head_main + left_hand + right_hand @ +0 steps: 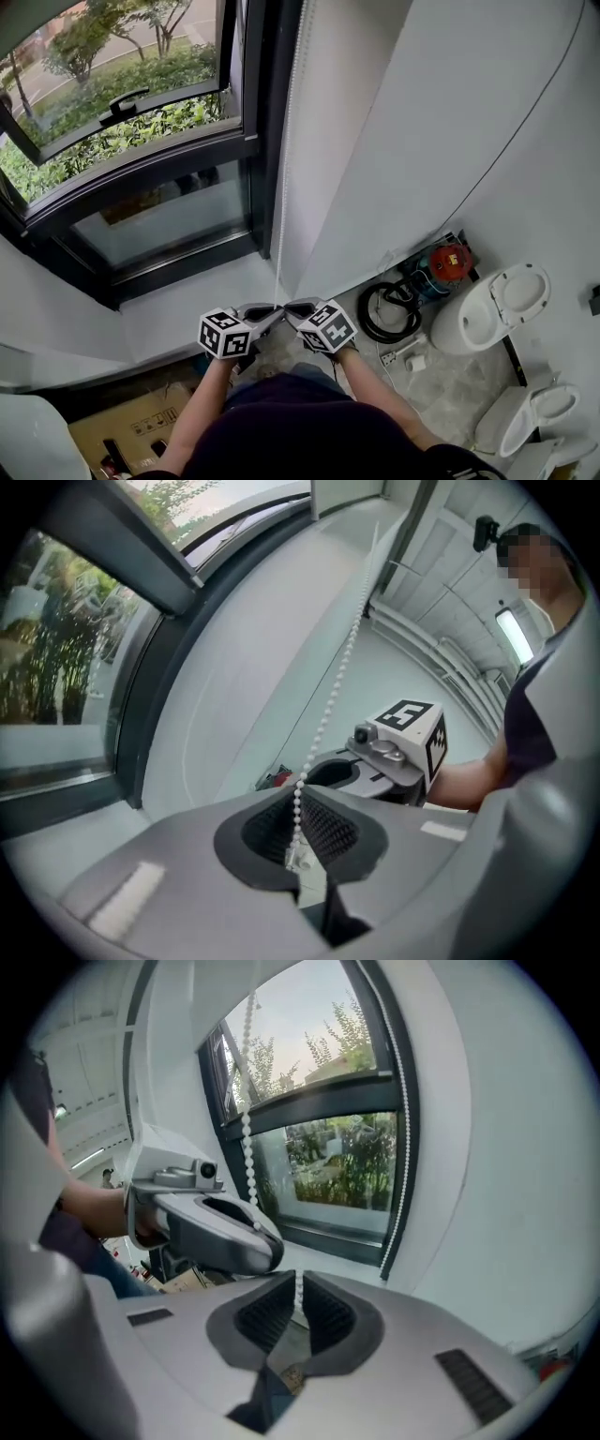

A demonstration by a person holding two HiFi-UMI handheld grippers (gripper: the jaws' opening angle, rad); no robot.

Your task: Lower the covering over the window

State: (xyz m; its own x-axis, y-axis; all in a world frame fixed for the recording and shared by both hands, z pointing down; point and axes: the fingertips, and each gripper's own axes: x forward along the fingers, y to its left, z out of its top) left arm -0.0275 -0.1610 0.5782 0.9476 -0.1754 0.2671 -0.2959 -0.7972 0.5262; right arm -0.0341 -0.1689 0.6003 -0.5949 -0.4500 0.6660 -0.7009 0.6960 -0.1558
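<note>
A white bead chain (278, 234) hangs down along the edge of the dark-framed window (141, 187), beside a white wall. Both grippers meet at its lower end, tip to tip. My left gripper (274, 312) is shut on the bead chain (328, 714), which runs down between its ribbed pads (323, 829). My right gripper (289, 311) faces it, jaws nearly together with a short run of beads (298, 1286) pinched in the narrow slit. A second strand (403, 1147) follows the window frame. The covering itself is out of view.
A tilted-open sash with a black handle (127, 101) is at upper left. A white sill (187, 309) lies below the glass. On the floor at right are a coiled black hose (389, 314), a red device (448, 262) and white toilets (492, 314). A cardboard box (131, 427) sits lower left.
</note>
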